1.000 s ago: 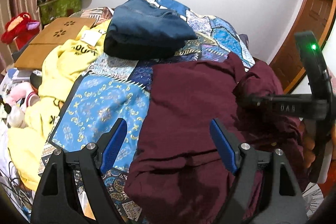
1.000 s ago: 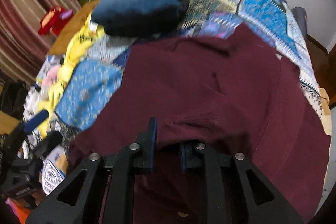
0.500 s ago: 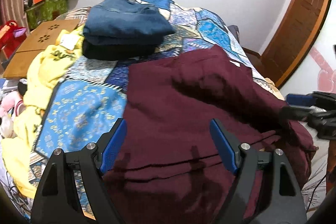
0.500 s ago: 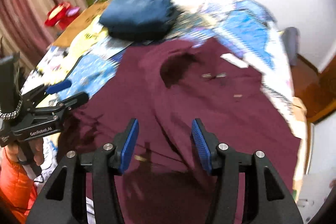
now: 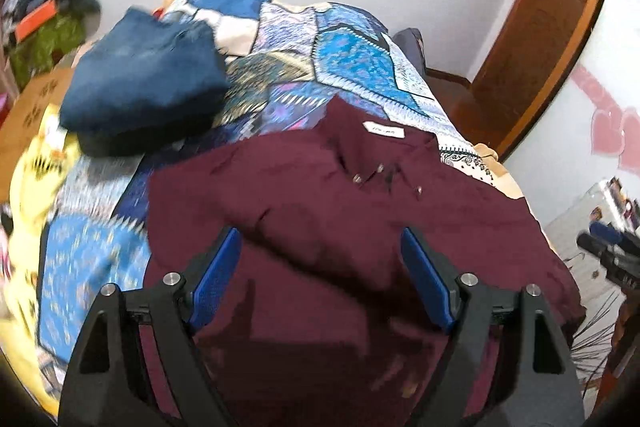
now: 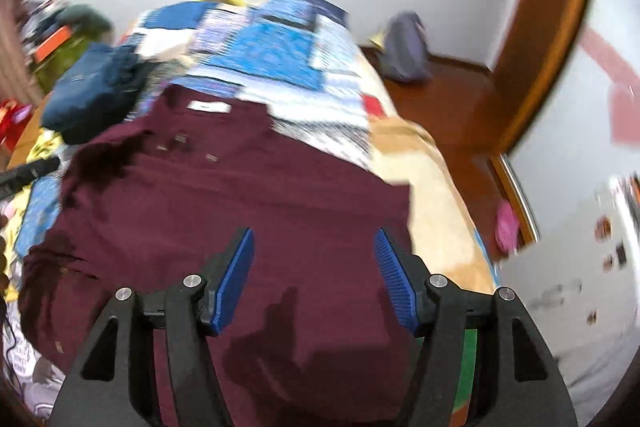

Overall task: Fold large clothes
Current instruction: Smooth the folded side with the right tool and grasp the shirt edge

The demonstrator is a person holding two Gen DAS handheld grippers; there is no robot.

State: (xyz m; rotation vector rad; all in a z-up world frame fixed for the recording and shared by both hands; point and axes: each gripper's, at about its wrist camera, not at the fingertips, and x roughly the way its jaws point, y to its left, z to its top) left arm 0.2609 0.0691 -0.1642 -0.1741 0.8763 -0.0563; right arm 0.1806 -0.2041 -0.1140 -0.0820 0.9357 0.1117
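A large maroon shirt (image 5: 320,187) (image 6: 240,195) lies spread on the patchwork quilt (image 5: 352,67), its collar with a white label (image 5: 384,131) (image 6: 210,106) at the far end. My left gripper (image 5: 318,239) hovers above the shirt's near left part, its jaws wide and opening, with nothing between them. My right gripper (image 6: 313,233) hangs over the shirt's near right part, jaws opening and holding nothing. It also shows at the right edge of the left wrist view (image 5: 612,255). The left gripper's finger (image 6: 28,171) shows at the left edge of the right wrist view.
A folded stack of dark blue clothes (image 5: 140,83) (image 6: 92,87) sits at the quilt's far left. A yellow garment (image 5: 32,187) hangs off the left side. A wooden door frame (image 5: 540,47) and a grey bag (image 6: 404,47) on the floor are to the right.
My right gripper let go of the maroon cloth and opened. Both grippers drew back and swung right, and the shirt now lies flatter with its collar and label showing.
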